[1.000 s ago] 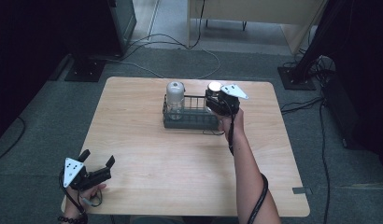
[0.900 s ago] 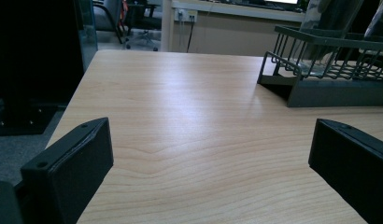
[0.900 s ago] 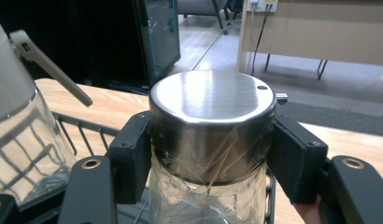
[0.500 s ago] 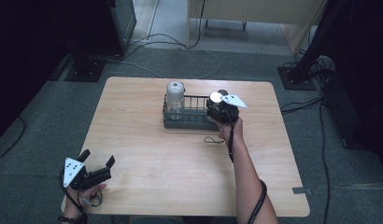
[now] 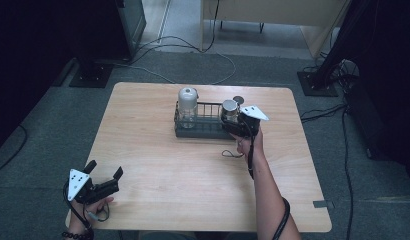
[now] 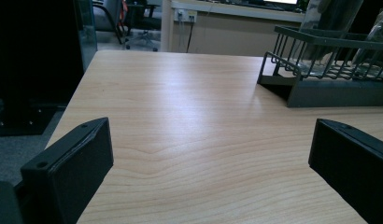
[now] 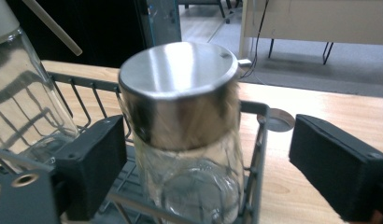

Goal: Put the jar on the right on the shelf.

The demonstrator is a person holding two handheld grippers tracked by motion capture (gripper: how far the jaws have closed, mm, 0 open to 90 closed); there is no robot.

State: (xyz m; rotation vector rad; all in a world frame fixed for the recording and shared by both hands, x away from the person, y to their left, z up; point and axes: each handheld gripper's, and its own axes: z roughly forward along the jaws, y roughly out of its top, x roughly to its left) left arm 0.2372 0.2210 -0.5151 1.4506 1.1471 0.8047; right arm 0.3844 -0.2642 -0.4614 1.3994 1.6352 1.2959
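Right gripper view: jar (image 7: 185, 140) base cut off.

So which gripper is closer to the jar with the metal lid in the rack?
Right. The right gripper sits at the jar, its jaws open either side of it. The left gripper rests far off at the table's near left corner.

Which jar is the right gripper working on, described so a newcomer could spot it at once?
On the light wooden table stands a dark wire rack holding two clear glass jars. The one meant sits at the rack's right end, between the open right gripper fingers, which have just been opening. Its shiny steel lid sets it apart from the white-lidded jar.
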